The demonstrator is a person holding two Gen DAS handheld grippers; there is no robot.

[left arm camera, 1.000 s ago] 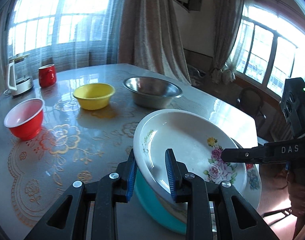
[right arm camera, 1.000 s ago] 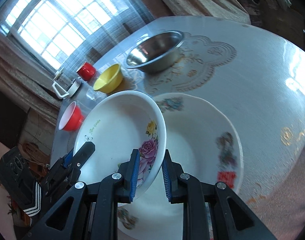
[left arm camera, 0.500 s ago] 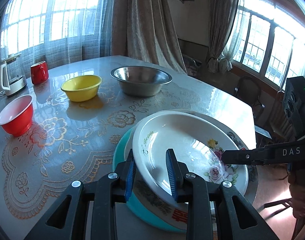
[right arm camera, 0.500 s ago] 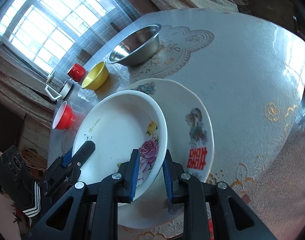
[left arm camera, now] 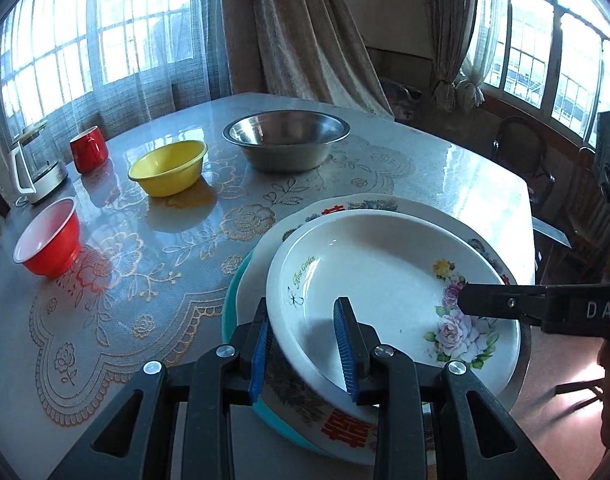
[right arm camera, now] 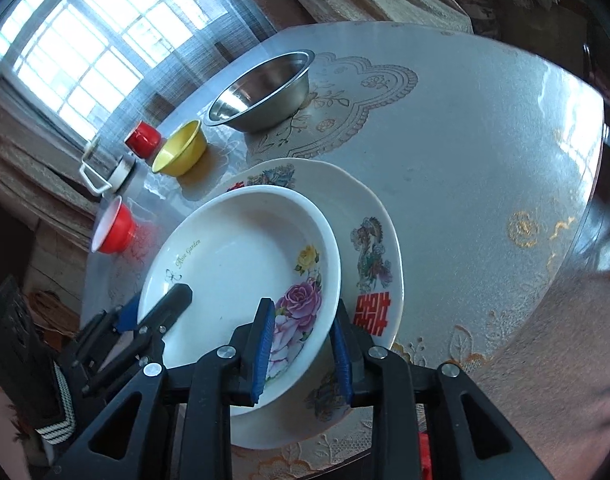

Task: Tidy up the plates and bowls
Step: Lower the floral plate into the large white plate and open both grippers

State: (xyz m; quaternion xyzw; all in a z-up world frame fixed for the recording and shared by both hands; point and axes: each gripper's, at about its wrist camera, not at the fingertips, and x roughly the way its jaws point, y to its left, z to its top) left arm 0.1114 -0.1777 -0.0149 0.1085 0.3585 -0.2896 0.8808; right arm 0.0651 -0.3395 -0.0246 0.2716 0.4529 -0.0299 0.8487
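While the rose plate (left arm camera: pixel 369 272) rests on the stacked plates (right arm camera: pixel 369 216), both the left hand-held gripper (left arm camera: pixel 303 350) and right hand-held gripper (right arm camera: pixel 301 350) have just been loosening, jaws now spread astride its rim.

bowls (left arm camera: pixel 167 168) crowd left, right tabletop (right arm camera: pixel 485 152) bare

Both grippers point steeply down. The left gripper (left arm camera: pixel 305 348) and right gripper (right arm camera: pixel 303 350) have jaws just opening, slightly parted.
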